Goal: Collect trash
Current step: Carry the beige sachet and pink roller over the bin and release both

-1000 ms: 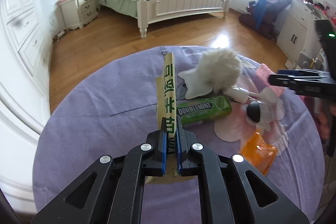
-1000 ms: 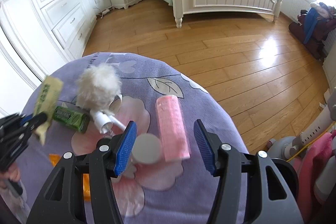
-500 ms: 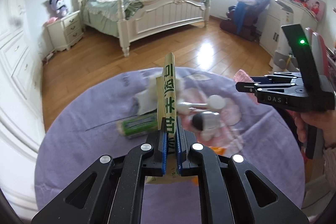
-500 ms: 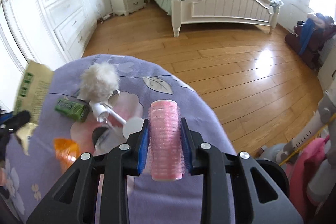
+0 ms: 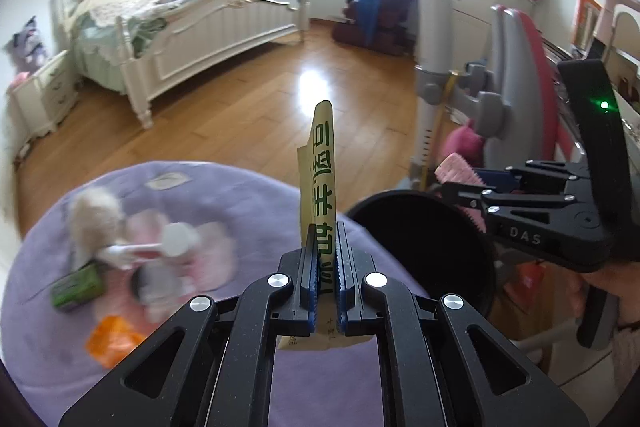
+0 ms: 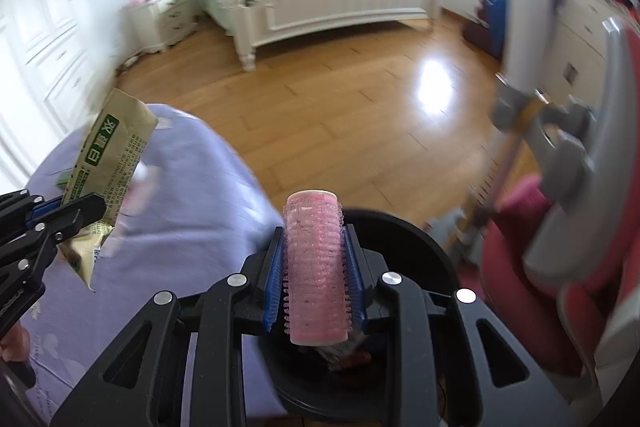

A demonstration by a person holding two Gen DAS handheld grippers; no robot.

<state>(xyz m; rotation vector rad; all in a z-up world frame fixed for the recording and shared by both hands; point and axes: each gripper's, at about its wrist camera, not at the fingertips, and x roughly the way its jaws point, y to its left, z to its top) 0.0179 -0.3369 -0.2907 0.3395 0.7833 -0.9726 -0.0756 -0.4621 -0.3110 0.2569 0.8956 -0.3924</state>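
My left gripper is shut on a tan wrapper with green print, held upright above the purple tablecloth; the wrapper also shows in the right wrist view. My right gripper is shut on a pink hair roller and holds it over a black bin beside the table. The bin and the roller show in the left wrist view, with the right gripper at the bin's right rim.
On the cloth lie a green gum pack, an orange wrapper, a fluffy white puff and a white bottle. A grey and pink chair stands right of the bin. A bed lies across the wooden floor.
Both grippers have swung right, off the table middle toward the black bin. The right gripper closed on the pink roller and lifted it over the bin.
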